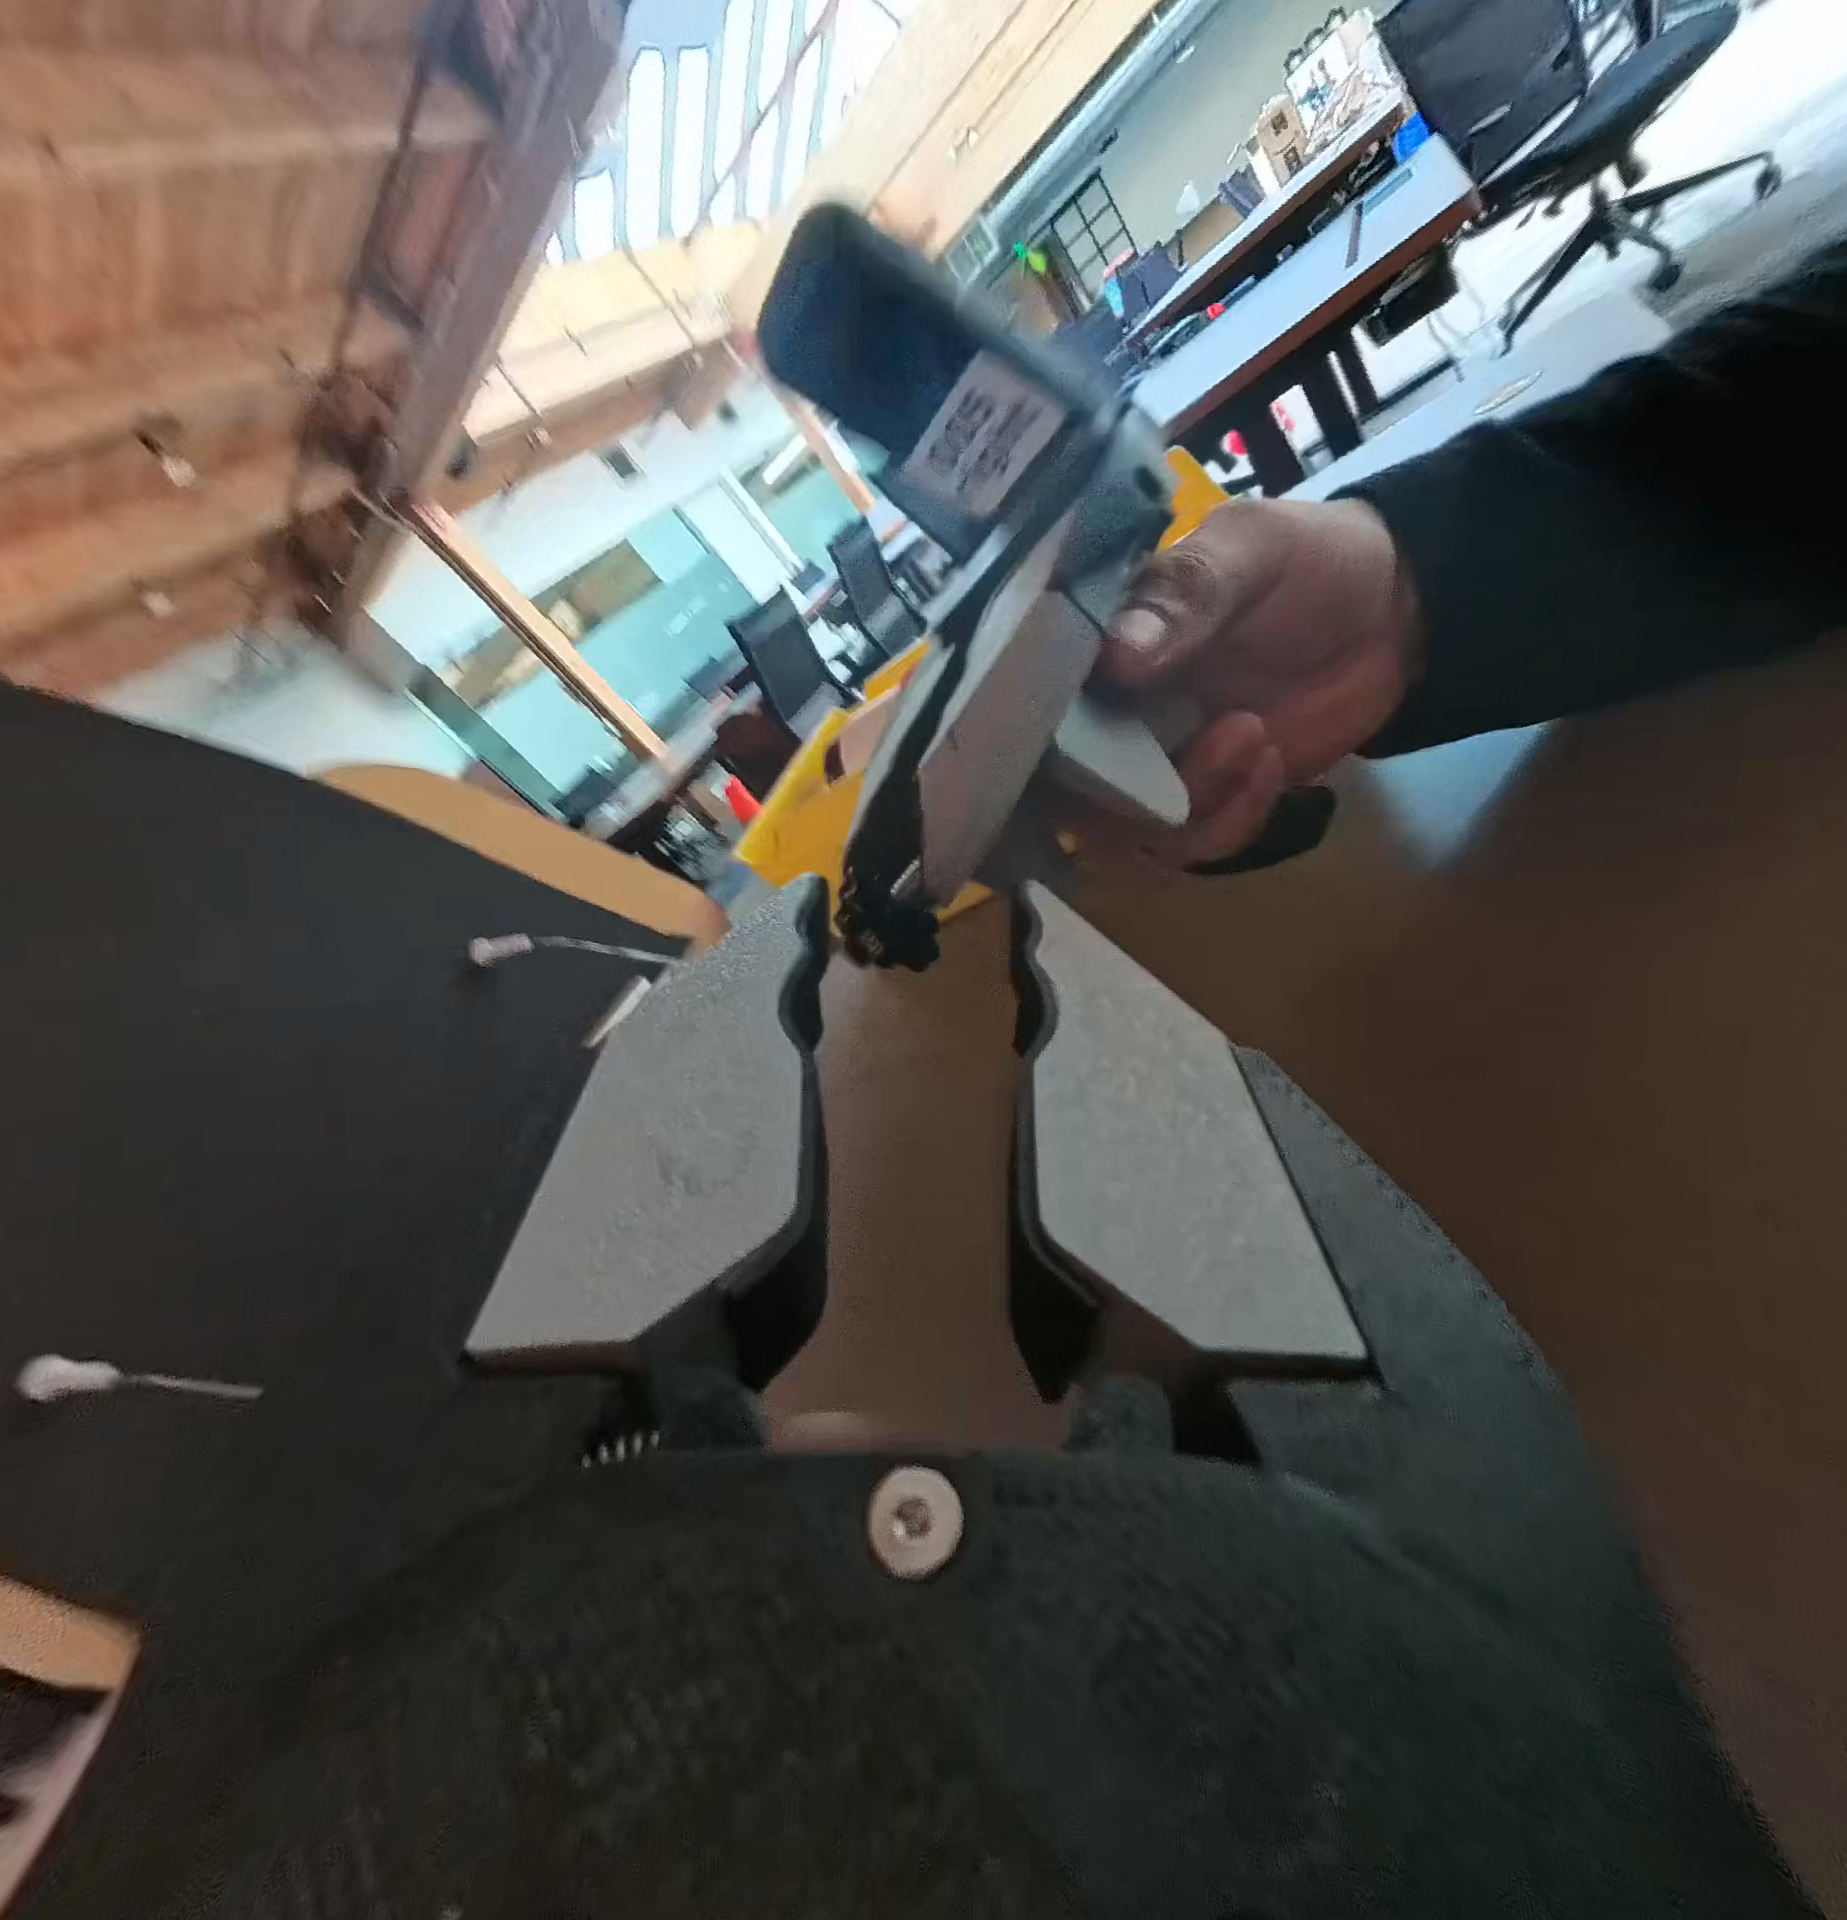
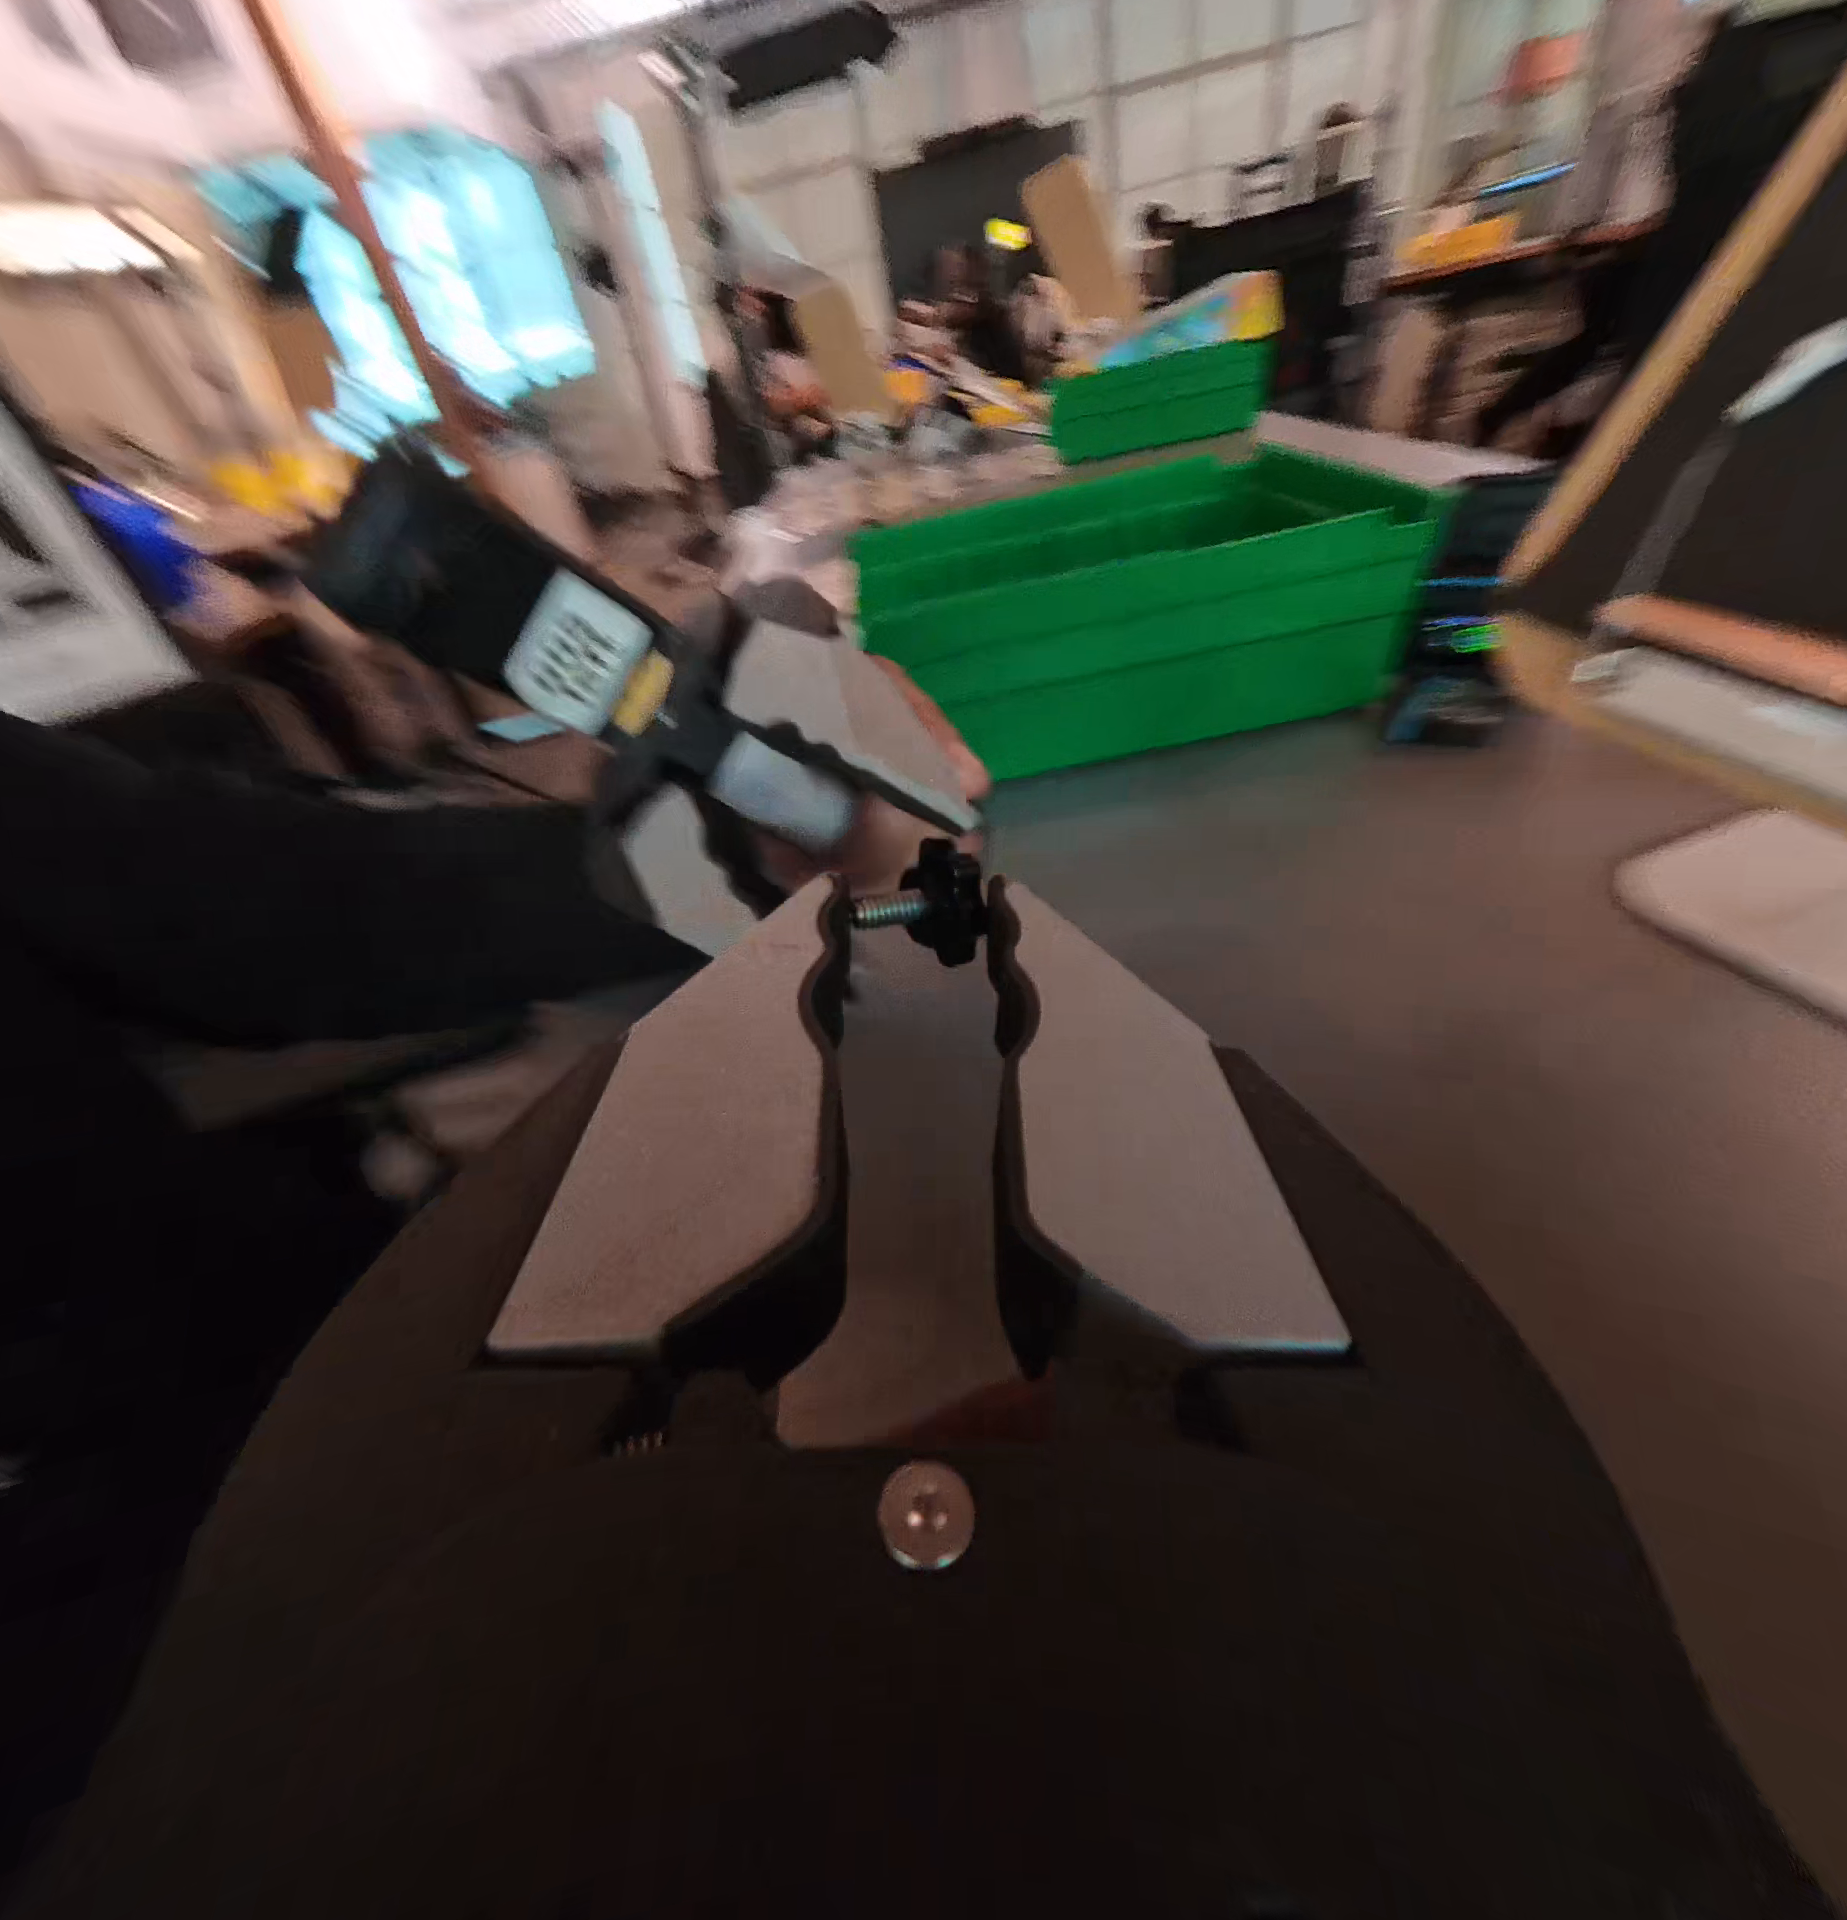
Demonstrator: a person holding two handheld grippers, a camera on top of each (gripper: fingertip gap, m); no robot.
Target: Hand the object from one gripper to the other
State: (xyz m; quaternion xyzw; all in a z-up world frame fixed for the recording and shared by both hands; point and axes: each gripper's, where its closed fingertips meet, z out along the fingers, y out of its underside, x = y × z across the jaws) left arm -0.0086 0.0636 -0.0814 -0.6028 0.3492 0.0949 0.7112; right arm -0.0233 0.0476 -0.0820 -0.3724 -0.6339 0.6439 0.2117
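Note:
A black star-knob screw point(image 2: 934, 914) with a short threaded shaft sits crosswise between the tips of my right gripper point(image 2: 917, 912), which is shut on it. In the left wrist view the right gripper's fingers point(image 1: 986, 727) come in from the upper right, held by a hand point(image 1: 1283, 644), with the knob point(image 1: 888, 935) at their tip. My left gripper point(image 1: 919, 914) is open and empty. The knob lies just at the mouth of its fingers, near the left fingertip. In the right wrist view the left gripper's finger point(image 2: 877, 727) hangs just above the knob.
A brown table point(image 1: 1418, 1039) lies below. A black mat point(image 1: 223, 1039) with cotton swabs point(image 1: 57, 1377) is on the left. Yellow plastic point(image 1: 805, 821) stands behind the grippers. Green bins point(image 2: 1147, 613) stand far ahead, a pale pad point(image 2: 1771, 914) at right.

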